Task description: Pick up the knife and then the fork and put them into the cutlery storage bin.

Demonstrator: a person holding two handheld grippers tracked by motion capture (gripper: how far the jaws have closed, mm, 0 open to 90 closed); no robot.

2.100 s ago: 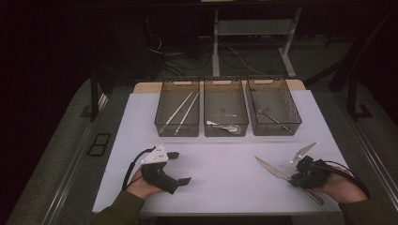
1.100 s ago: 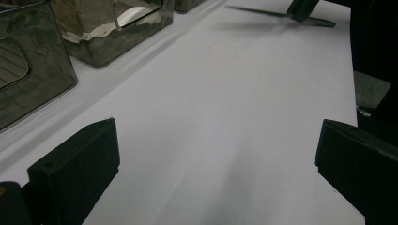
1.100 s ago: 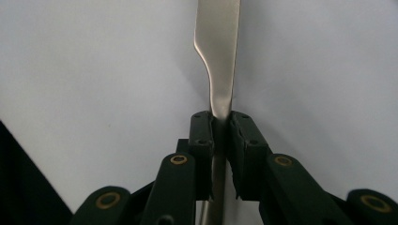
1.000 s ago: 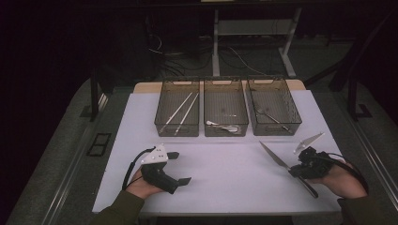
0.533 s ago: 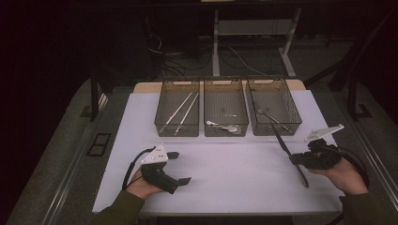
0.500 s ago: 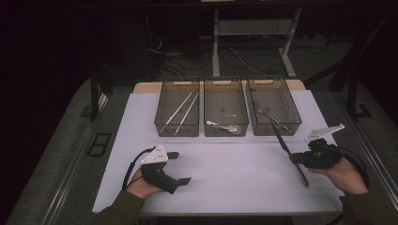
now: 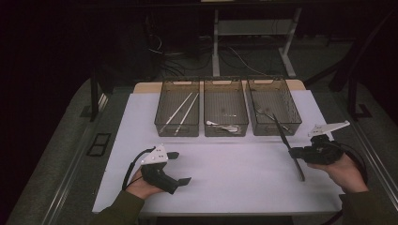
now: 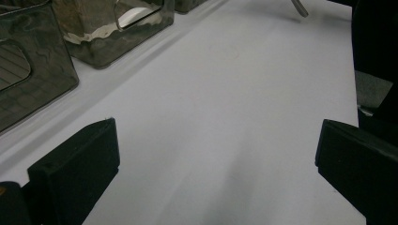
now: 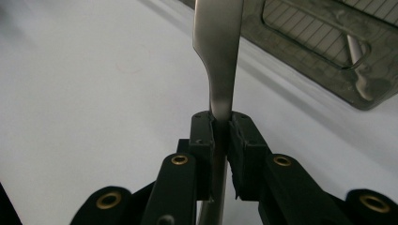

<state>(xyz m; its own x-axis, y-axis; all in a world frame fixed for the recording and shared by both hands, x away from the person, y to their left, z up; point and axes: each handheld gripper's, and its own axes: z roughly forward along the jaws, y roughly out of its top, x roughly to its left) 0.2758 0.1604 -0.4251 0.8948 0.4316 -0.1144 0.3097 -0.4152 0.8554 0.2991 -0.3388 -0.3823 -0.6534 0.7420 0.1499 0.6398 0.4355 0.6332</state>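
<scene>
The knife [image 9: 217, 61] stood clamped between the pads of the right gripper [image 9: 220, 129], its blade running up and away from the jaws toward the right-hand bin [image 7: 274, 105]. The jaws were nearly closed, pressing its metal shank. The left gripper [image 8: 216, 154] rested wide open, holding nothing, over the white tabletop [image 8: 225, 93].

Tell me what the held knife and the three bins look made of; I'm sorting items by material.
Knife: likely polished metal, perhaps stainless steel; its smooth grey blade shows a soft sheen. Bins: probably smoky translucent plastic; the contents and ribbed floors show through the walls, and the walls carry glossy, wavy reflections in the left gripper view.
</scene>
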